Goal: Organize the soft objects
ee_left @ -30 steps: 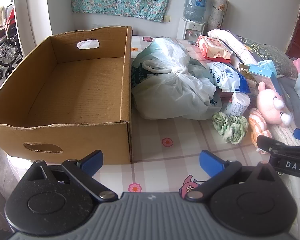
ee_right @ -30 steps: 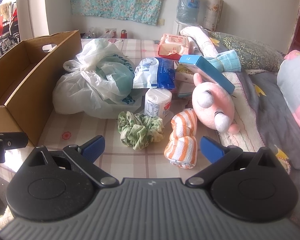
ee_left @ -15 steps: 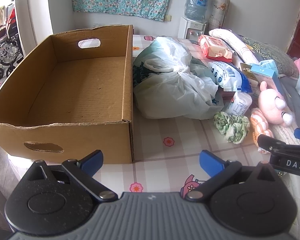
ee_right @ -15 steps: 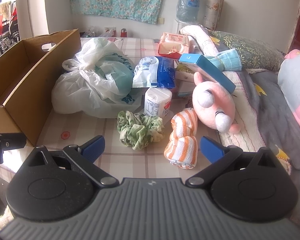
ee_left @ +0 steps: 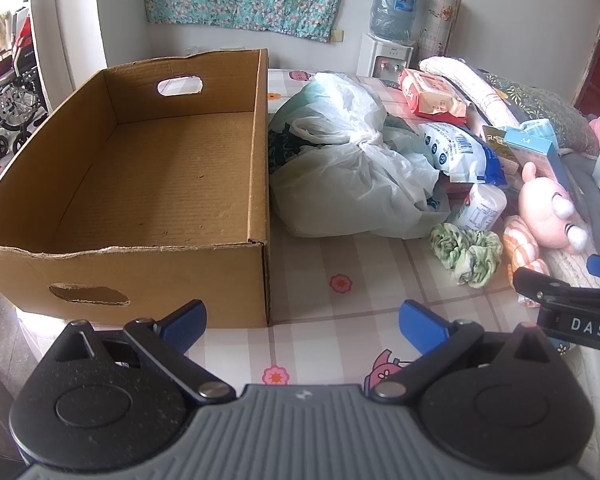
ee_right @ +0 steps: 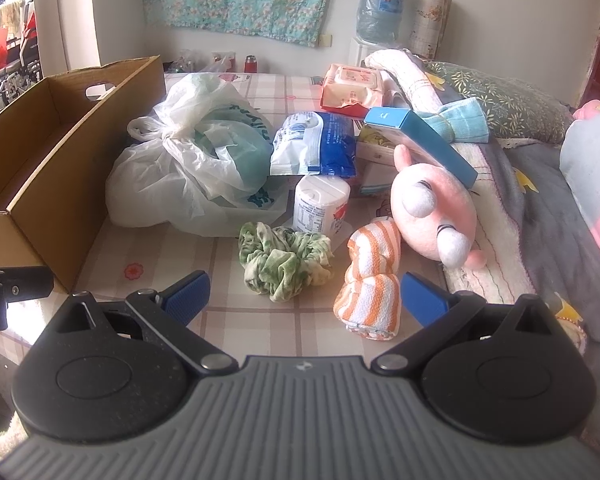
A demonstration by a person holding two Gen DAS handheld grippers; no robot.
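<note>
Lying on the checked worktop point(ee_right: 260, 332) just ahead of the right tongs point(ee_right: 304, 294), both the green scrunchie point(ee_right: 286, 264) and the rolled orange-striped towel point(ee_right: 374, 280) look light, squashy and non-slip, so pinching across the bunched middle should hold. Both right and left tongs point(ee_left: 302, 320) are spread wide, gripping nothing; the cardboard box point(ee_left: 256, 276) sits empty to the left.

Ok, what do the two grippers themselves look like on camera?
Both match: a ribbed grey body, two round black hubs with black linkage arms and silver pivot pins, blue textured finger pads. Left gripper; right gripper. From the left wrist view, the right gripper's side reads "DAS" in white.
</note>
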